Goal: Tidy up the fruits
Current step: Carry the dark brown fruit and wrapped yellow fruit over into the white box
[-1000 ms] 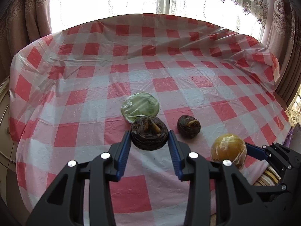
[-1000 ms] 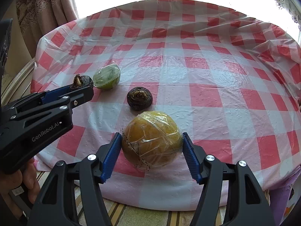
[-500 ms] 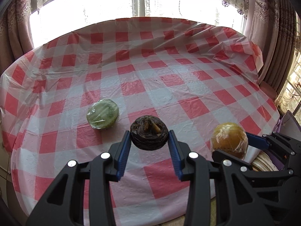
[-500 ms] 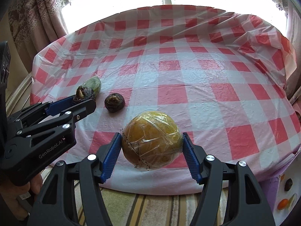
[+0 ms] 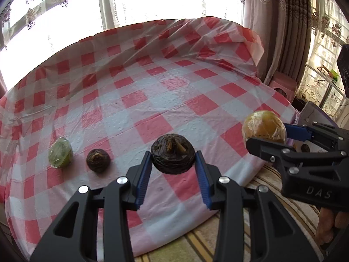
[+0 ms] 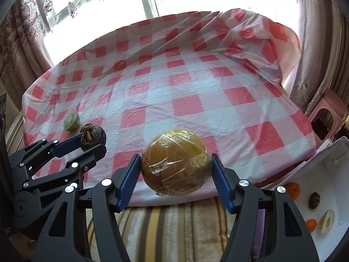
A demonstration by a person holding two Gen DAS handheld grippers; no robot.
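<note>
A round orange fruit wrapped in clear film [image 6: 175, 162] is clenched in the right claw [image 6: 175, 170]; a dark wrinkled fruit [image 5: 173, 154] is clenched in the left claw [image 5: 173, 170]. The white tray [image 6: 340, 174] is seen lower right of the orange fruit, nearer the right claw.

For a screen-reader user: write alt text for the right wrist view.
The right gripper holds a plastic-wrapped yellow fruit above the near edge of a red-checked table. At left, the left gripper holds a dark fruit, with a green fruit on the cloth behind. At lower right, a white bin holds several fruits.
</note>
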